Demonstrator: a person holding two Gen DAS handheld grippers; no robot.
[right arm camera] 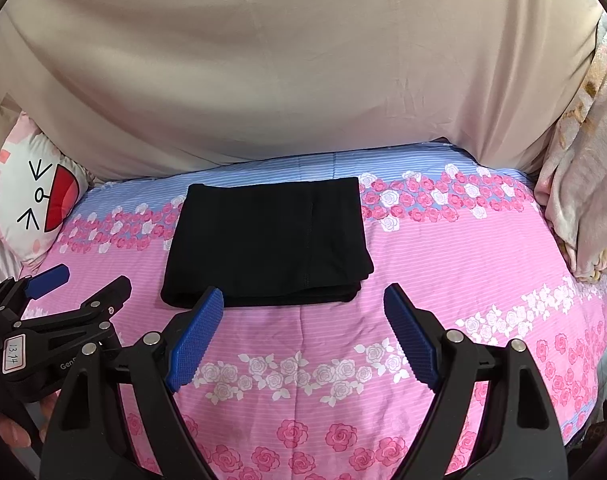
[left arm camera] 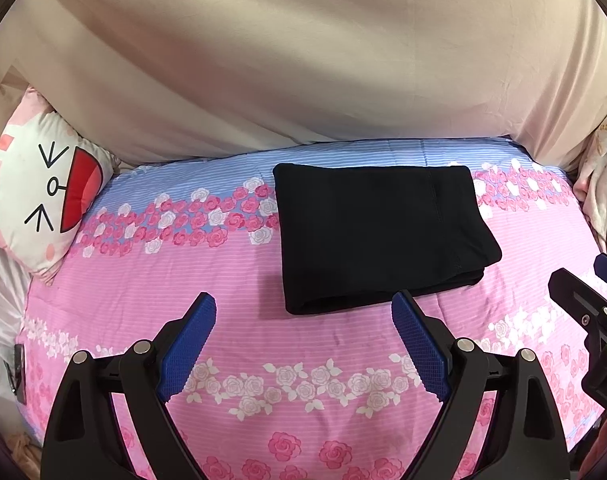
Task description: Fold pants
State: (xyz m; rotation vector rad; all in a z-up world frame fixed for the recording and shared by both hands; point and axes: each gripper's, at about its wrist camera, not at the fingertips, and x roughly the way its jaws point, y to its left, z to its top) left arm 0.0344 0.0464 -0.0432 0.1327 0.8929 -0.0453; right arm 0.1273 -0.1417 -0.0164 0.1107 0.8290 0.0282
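Black pants [left arm camera: 379,232] lie folded into a compact rectangle on the pink flowered bed sheet [left arm camera: 263,320]; the right wrist view shows the same pants [right arm camera: 267,240] with stacked layers at their near right corner. My left gripper [left arm camera: 303,304] hovers open just in front of the fold, nothing between its blue pads. My right gripper [right arm camera: 303,296] is open too, its left fingertip overlapping the pants' near edge in the picture. Each gripper also appears in the other's view: the right gripper [left arm camera: 599,276] at the right edge, the left gripper [right arm camera: 79,280] at the left.
A beige cover [left arm camera: 303,60] rises behind the bed. A cartoon-face pillow [left arm camera: 39,196] lies at the far left. A pale printed blanket [right arm camera: 583,184] hangs at the right. A hand [right arm camera: 11,432] holds the left gripper's handle.
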